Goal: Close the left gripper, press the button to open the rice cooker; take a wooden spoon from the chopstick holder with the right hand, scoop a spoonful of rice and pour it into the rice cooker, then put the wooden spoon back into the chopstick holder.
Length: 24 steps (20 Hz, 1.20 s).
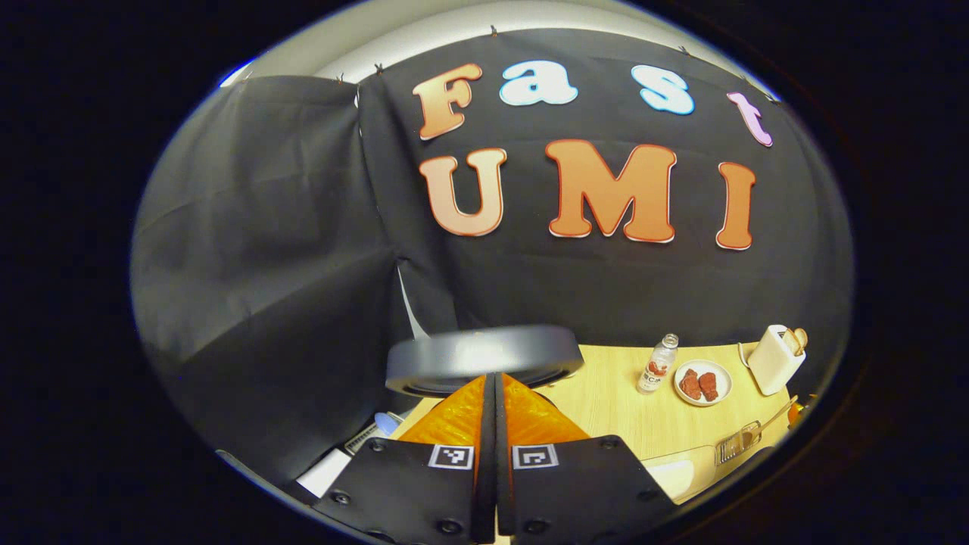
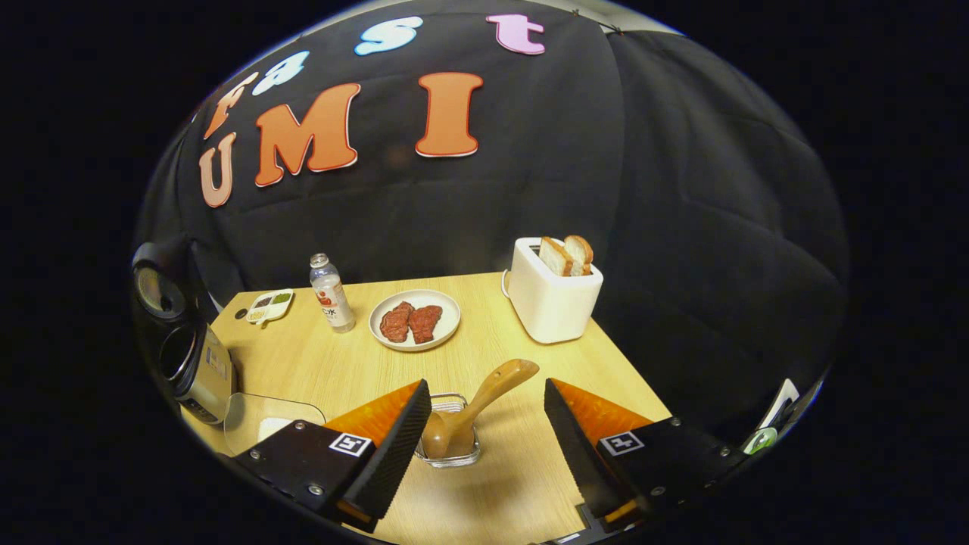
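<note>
The rice cooker [image 2: 189, 363] stands at the left edge of the counter [image 2: 530, 484] in the right gripper view with its lid [image 1: 484, 356] raised, so the button press looks done; the left gripper [image 1: 492, 401] has its jaws shut together with nothing between them, and in its own view the lifted lid hangs just beyond their tips. What is left, by my reading, is every step with the spoon: taking it, scooping, pouring and putting it back. The right gripper [image 2: 488, 420] has its jaws spread wide, and the wooden spoon [image 2: 473, 405] lies between them but free of both, its bowl down in the small wire holder [image 2: 454, 454] and its handle leaning up and away toward the toaster. A clear container [image 2: 269, 420] holding something white, probably the rice, sits just beside the cooker, near the right gripper's left finger. Farther back stand a bottle [image 2: 331, 294], a plate [image 2: 447, 318] with two pieces of red meat, a small divided dish [image 2: 271, 304] and a white toaster [image 2: 551, 299] with two slices of bread in it. None of these lie between the spoon, the rice and the cooker; the nearest hazard seems to be the light wire holder, which could tip or slide as the spoon is lifted out.
</note>
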Each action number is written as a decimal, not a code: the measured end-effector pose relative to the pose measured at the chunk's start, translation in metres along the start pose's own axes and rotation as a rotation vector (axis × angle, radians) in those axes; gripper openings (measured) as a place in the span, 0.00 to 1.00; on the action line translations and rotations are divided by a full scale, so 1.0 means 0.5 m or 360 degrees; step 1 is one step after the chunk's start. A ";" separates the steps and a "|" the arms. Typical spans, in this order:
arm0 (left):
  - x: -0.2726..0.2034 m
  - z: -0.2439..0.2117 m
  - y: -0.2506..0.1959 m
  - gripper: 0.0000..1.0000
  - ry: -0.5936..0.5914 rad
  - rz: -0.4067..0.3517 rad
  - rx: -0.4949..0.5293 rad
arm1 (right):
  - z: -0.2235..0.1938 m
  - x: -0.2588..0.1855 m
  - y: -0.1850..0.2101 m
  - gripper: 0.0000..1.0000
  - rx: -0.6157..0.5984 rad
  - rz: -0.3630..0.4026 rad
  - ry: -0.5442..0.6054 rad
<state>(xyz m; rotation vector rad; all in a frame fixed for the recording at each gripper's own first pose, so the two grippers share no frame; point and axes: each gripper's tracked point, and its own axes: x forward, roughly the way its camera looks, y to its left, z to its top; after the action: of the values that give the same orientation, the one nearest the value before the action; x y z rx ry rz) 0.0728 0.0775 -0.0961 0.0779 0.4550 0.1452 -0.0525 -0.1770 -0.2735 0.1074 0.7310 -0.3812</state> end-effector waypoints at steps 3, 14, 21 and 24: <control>-0.053 0.021 0.007 0.05 -0.0130 0.0070 0.0083 | -0.038 0.043 -0.003 0.92 0.0059 0.0038 0.0111; -0.228 0.027 0.012 0.36 -0.0311 0.0267 0.0077 | -0.089 0.162 0.031 0.70 0.0404 0.0232 0.0234; -0.267 -0.006 0.019 0.33 -0.0250 0.0382 0.0053 | -0.114 0.166 0.052 0.23 0.0407 0.0369 0.0289; -0.272 -0.008 0.011 0.36 -0.0260 0.0375 0.0033 | -0.113 0.162 0.043 0.13 0.0415 0.0347 0.0261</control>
<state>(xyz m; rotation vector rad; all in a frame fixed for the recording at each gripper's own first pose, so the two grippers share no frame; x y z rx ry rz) -0.0506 0.0616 -0.0405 0.1625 0.2829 0.3628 -0.0252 -0.1689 -0.3702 0.4649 0.8196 -0.2590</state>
